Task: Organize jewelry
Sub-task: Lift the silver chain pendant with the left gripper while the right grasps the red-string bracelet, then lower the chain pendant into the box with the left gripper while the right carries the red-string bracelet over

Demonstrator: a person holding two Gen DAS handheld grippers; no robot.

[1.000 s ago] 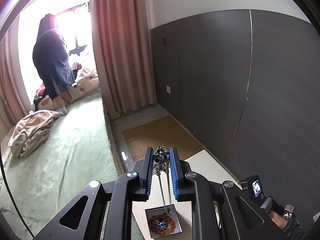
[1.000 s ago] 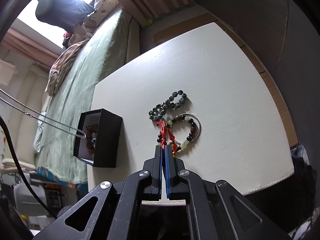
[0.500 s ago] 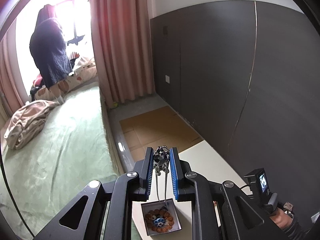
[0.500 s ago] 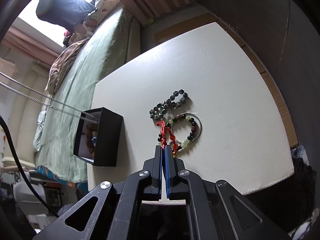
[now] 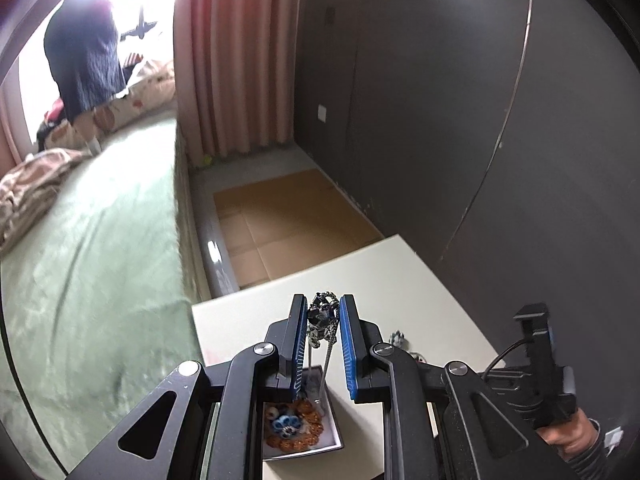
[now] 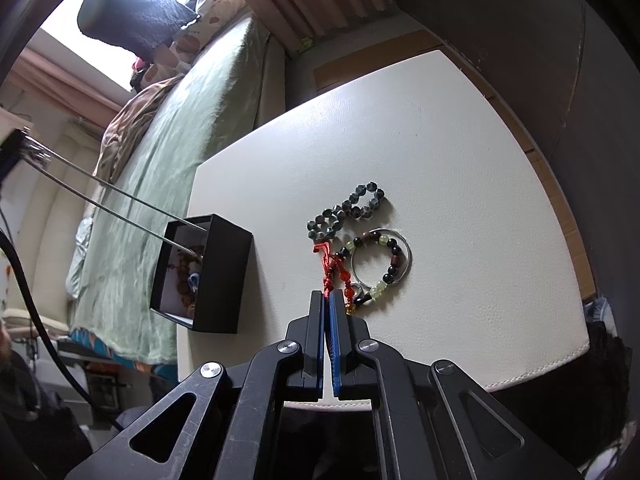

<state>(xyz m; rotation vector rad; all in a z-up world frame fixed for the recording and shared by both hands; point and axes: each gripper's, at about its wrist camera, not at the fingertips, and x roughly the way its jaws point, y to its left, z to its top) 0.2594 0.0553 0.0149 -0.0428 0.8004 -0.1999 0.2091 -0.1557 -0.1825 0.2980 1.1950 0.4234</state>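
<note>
Left wrist: box [image 5: 334, 420] half behind fingers [image 5: 297, 344].

Left gripper [image 5: 323, 343] lower, nearer the black box [image 6: 224, 276]; necklace chain [image 6: 120, 208] now slacker, entering the box

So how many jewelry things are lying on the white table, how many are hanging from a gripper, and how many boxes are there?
Lying on the table: 3: dark green bead bracelet, mixed bead bracelet, red cord charm
Hanging from the left gripper: 1: silver chain necklace
Boxes: 1: black box, with beads already inside
Total: 5
</note>
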